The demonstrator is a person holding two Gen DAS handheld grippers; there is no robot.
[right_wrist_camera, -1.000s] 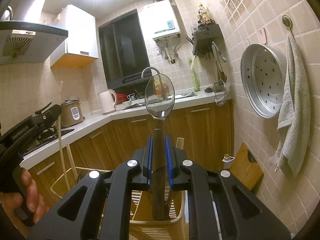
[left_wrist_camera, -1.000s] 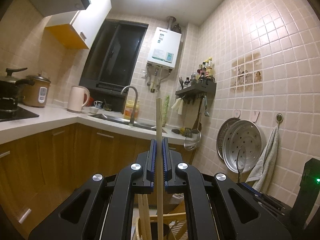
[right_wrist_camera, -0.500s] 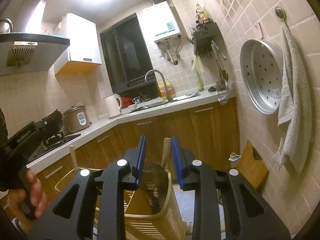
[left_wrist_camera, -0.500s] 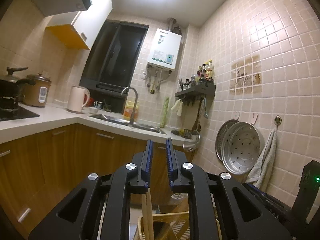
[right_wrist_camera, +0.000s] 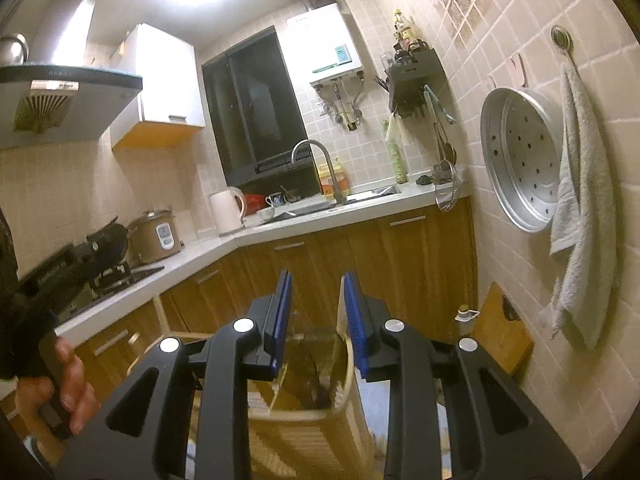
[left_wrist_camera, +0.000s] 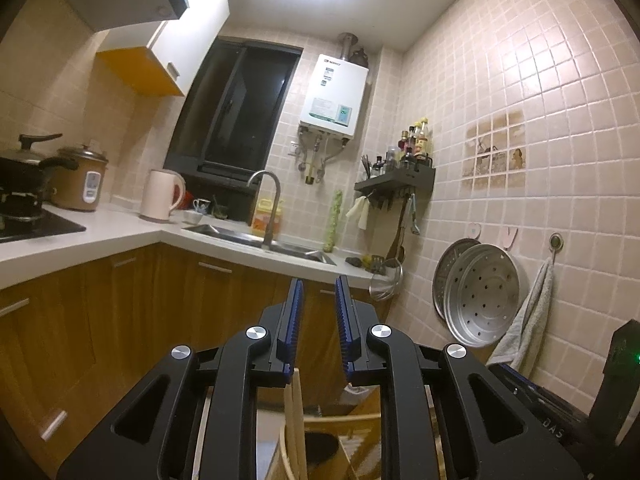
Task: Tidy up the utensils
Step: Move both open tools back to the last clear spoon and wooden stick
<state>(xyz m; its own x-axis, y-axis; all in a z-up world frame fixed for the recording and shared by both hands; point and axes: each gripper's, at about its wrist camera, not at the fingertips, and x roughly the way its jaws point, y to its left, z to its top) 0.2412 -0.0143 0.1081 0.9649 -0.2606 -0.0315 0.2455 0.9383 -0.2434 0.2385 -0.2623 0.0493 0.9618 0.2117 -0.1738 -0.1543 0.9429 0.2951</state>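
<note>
- wooden chopsticks (left_wrist_camera: 295, 420): pale pair, upright, standing in the left side of the holder
- bamboo utensil holder (right_wrist_camera: 320, 432): slatted walls, curved rim, compartments inside
- spoon (right_wrist_camera: 316, 364): metal, dark handle, standing down inside the holder, blurred

Two wrist views, level, facing sink (left_wrist_camera: 260, 240) corner, overlapping

Wooden holder (right_wrist_camera: 344, 364) mostly hidden behind gripper body; dark utensil (right_wrist_camera: 316, 380) inside blurred; chopsticks (left_wrist_camera: 295, 420) cut off below.
</note>
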